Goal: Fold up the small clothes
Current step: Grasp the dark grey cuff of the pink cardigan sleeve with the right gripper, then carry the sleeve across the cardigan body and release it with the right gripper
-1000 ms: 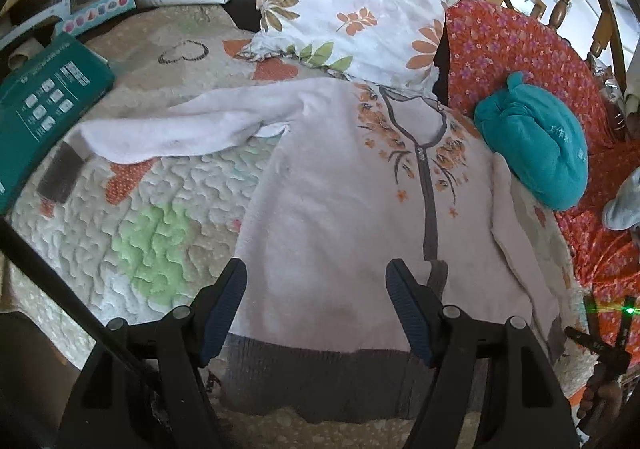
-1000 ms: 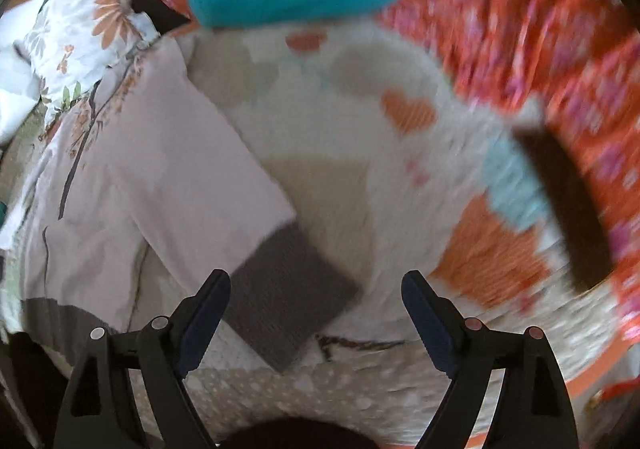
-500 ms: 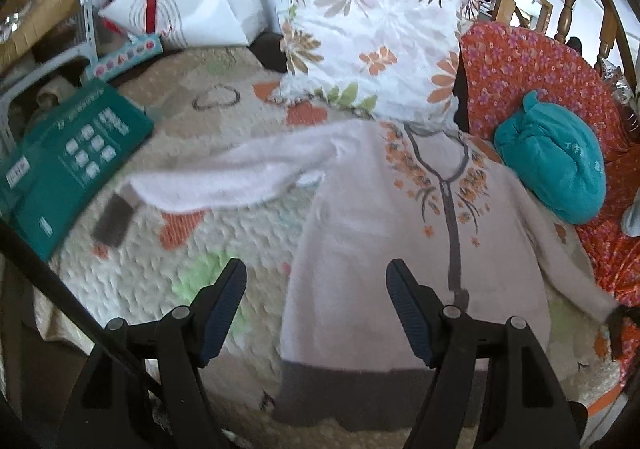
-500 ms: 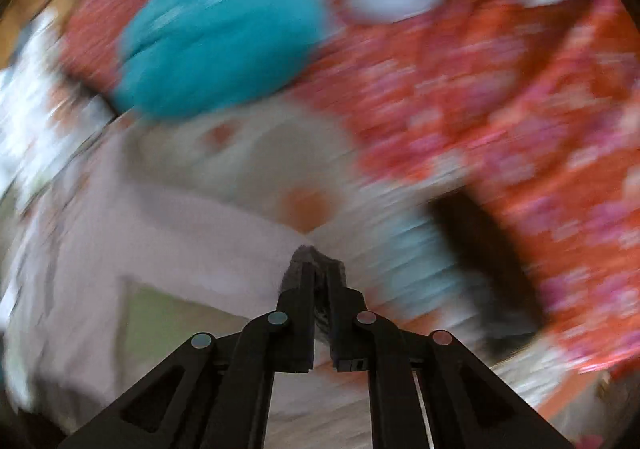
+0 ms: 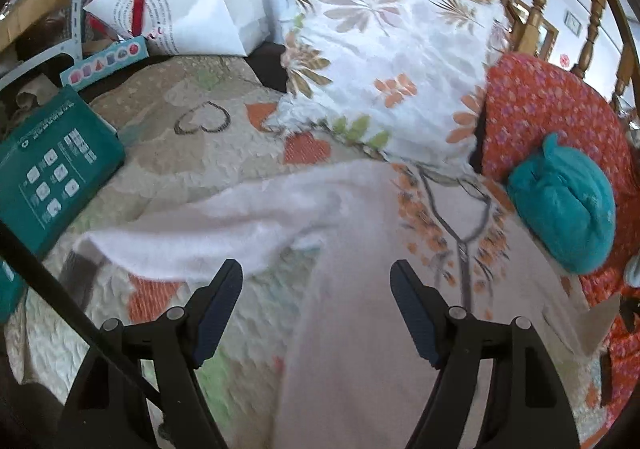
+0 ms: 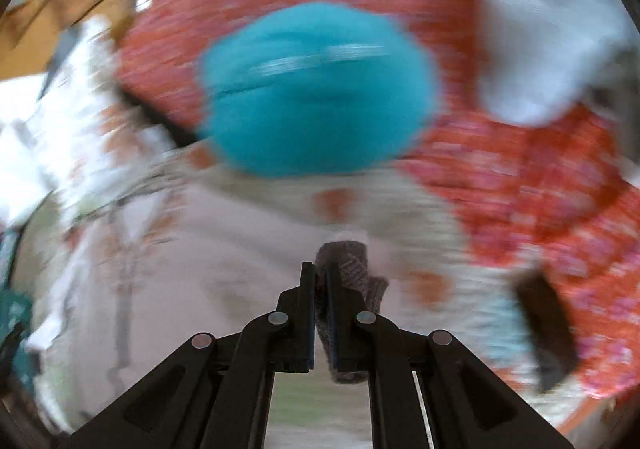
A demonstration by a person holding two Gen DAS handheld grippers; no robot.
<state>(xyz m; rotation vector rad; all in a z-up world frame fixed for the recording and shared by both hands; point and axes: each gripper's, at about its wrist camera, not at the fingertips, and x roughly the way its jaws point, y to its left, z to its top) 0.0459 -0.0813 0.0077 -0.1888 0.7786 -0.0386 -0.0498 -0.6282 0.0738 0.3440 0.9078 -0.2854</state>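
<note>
- Sweater (image 5: 360,289), pale pink with an orange flower print and a grey zip line down its front, is lying spread on the quilted bedspread (image 5: 192,169); its body is running from the near edge of the left wrist view up toward the floral pillow (image 5: 392,69).
- One sleeve (image 5: 192,241) is stretching out across the quilt, and its dark grey cuff (image 5: 80,273) is lying near the green box (image 5: 52,173).
- Left gripper (image 5: 316,309) is hovering with its jaws spread wide, grasping nothing; the edge of the sweater's body is showing in the gap between its fingers (image 5: 218,309).
- Right gripper (image 6: 320,281) is clenching a bunched grey knitted cuff (image 6: 348,269) of the sweater; the fabric is sticking out beyond the closed fingertips and also hanging beneath them.
- Right wrist view is heavily blurred, so finer detail of the sweater (image 6: 192,269) there is impossible to make out.
- Teal bundle of cloth (image 5: 564,209) is resting on the red flowered cover (image 5: 536,101), just beside the sweater's shoulder; in the right wrist view this teal bundle (image 6: 316,89) is sitting straight ahead of the clamped cuff.
- White paper bag (image 5: 192,5) and a small patterned box (image 5: 108,61) are standing at the far edge of the quilt, behind the green box.
- Wooden railing posts (image 5: 540,1) are rising behind the pillow.
</note>
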